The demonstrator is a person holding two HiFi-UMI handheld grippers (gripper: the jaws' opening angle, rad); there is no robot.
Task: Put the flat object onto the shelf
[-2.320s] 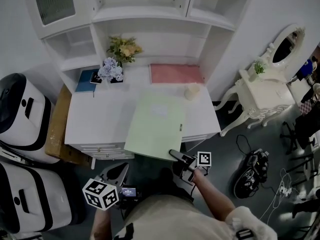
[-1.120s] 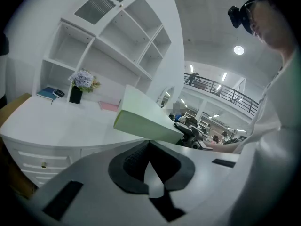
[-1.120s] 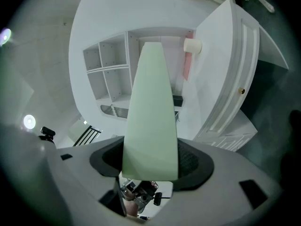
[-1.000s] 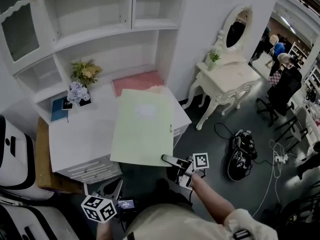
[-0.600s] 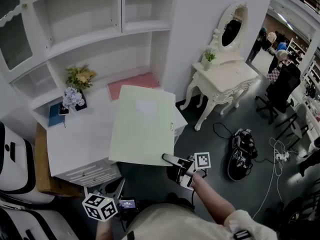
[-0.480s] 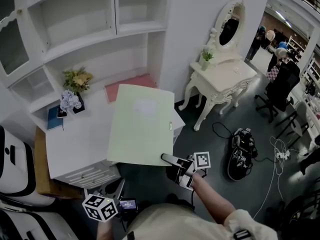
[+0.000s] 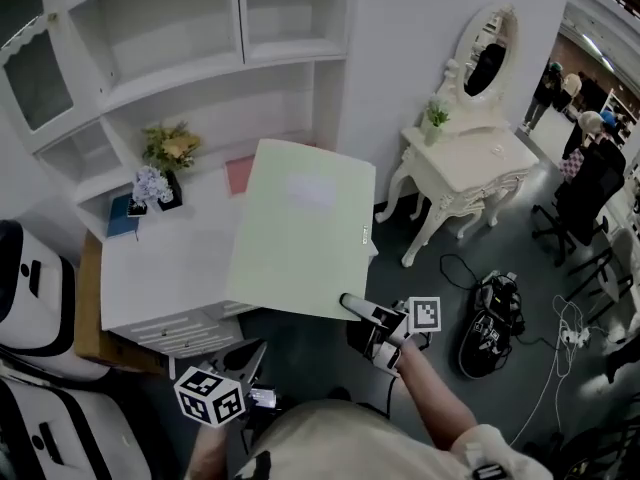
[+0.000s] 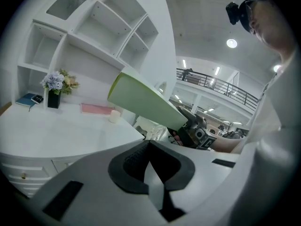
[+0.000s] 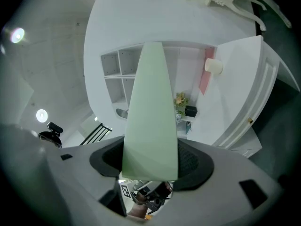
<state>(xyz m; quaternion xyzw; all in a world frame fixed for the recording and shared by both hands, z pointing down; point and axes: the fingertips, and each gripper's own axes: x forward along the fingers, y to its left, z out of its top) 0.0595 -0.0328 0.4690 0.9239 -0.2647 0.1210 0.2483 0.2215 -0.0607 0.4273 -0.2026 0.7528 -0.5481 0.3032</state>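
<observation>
Green folder (image 7: 300, 228), clamped in right tongs (image 7: 351, 304), has risen higher; left tongs (image 8: 149, 150) closed.

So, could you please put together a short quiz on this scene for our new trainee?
1. True or false: the right gripper grips the pale green flat folder by one corner.
2. Which of these lies on the white desk? A) flat pink mat B) red mug C) open laptop
3. Fill in: the left gripper holds ____.

Key: 1 true; 2 A; 3 nothing.
</observation>
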